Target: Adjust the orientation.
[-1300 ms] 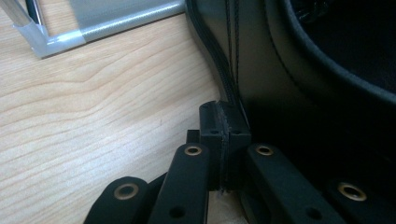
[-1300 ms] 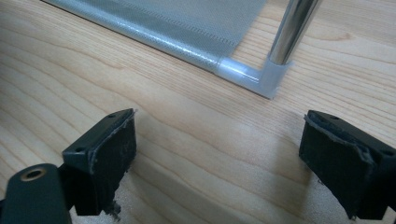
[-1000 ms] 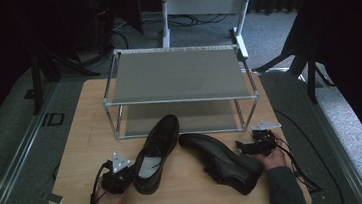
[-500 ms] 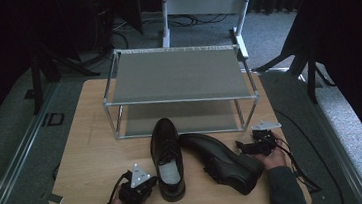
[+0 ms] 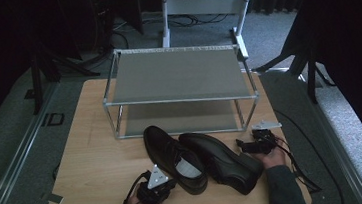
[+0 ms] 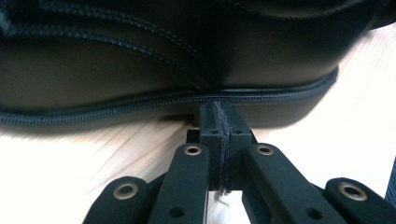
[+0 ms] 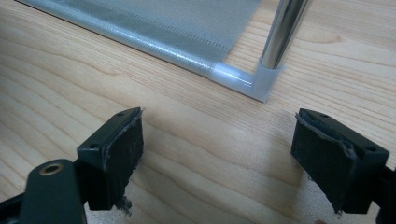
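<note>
Two black leather shoes lie side by side on the wooden table [image 5: 94, 155], toes pointing to the far left. My left gripper [image 5: 169, 183] is shut with nothing in it. Its closed tips [image 6: 219, 121] touch the sole edge at the heel end of the left shoe [image 5: 171, 155], whose side [image 6: 163, 51] looms close in the left gripper view. My right gripper [image 5: 243, 146] hovers just right of the right shoe [image 5: 220, 161], near its heel. Its jaws [image 7: 217, 149] stand open over bare wood and have just been closing a little, with nothing between them.
A two-shelf metal rack [image 5: 179, 100] stands behind the shoes, both shelves bare. Its lower front corner and post [image 7: 243, 79] lie just ahead of my right gripper. Cables trail from both grippers. A grey chair frame [image 5: 205, 4] stands beyond the table.
My left gripper has slid right along the table's front, and the left shoe's heel has swung right with it. The shoe now lies next to the right shoe. The right hand stayed put.
</note>
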The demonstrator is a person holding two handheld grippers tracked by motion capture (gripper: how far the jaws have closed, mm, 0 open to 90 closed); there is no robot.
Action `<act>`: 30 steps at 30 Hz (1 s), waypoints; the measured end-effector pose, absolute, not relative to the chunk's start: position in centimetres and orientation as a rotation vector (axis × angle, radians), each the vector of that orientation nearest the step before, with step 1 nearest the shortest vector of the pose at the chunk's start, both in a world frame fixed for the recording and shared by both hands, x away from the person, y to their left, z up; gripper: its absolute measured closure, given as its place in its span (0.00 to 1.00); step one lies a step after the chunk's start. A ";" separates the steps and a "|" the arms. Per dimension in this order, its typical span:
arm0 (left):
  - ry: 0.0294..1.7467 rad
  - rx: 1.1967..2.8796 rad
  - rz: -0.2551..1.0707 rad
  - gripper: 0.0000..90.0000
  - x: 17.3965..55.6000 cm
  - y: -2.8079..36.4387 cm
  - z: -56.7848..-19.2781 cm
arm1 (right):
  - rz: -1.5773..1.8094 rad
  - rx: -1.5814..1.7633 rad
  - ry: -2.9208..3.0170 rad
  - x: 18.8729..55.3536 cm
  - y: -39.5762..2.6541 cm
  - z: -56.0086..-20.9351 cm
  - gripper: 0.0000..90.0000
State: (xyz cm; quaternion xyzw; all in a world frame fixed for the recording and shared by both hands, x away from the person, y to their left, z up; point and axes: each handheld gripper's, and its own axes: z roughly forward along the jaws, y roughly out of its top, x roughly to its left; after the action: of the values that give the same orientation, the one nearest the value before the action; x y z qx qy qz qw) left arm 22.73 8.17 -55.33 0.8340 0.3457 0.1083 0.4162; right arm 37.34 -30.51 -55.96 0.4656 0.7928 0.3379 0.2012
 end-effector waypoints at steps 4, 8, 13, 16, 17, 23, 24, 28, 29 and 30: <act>0.829 2.091 0.245 0.92 22.9 8.5 -55.5 | 0.947 1.303 2.207 37.3 -30.6 -55.9 0.22; 0.844 2.092 0.265 0.87 23.0 8.9 -55.4 | 0.949 1.308 2.198 37.3 -30.7 -55.9 0.25; 0.886 2.069 0.308 0.81 23.3 10.1 -54.9 | 0.909 1.304 2.185 36.8 -30.9 -55.2 0.47; 0.921 2.058 0.333 0.79 23.7 10.9 -54.8 | 0.948 1.293 2.164 36.3 -31.0 -54.4 0.50; 0.921 2.058 0.333 0.79 23.7 10.9 -54.8 | 0.948 1.293 2.164 36.3 -31.0 -54.4 0.50; 0.971 2.051 0.378 0.78 24.1 11.6 -54.7 | 0.978 1.248 2.170 35.2 -30.1 -52.4 0.52; 0.975 2.052 0.392 0.78 24.2 11.6 -54.6 | 0.980 1.239 2.173 35.1 -29.9 -52.2 0.52; 0.980 2.051 0.398 0.77 24.2 11.6 -54.7 | 1.006 1.211 2.178 34.6 -29.4 -51.4 0.55; 0.981 2.056 0.403 0.77 24.2 11.5 -54.7 | 1.054 1.212 2.194 34.2 -29.3 -50.8 0.57; 0.981 2.056 0.403 0.77 24.2 11.5 -54.7 | 1.054 1.212 2.194 34.2 -29.3 -50.8 0.57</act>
State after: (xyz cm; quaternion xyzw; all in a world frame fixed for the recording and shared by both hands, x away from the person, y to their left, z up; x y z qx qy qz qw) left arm 24.19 11.53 -54.73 0.8137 0.3882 0.1594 0.4023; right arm 34.23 -29.31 -50.82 0.4359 0.7890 0.3788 0.2096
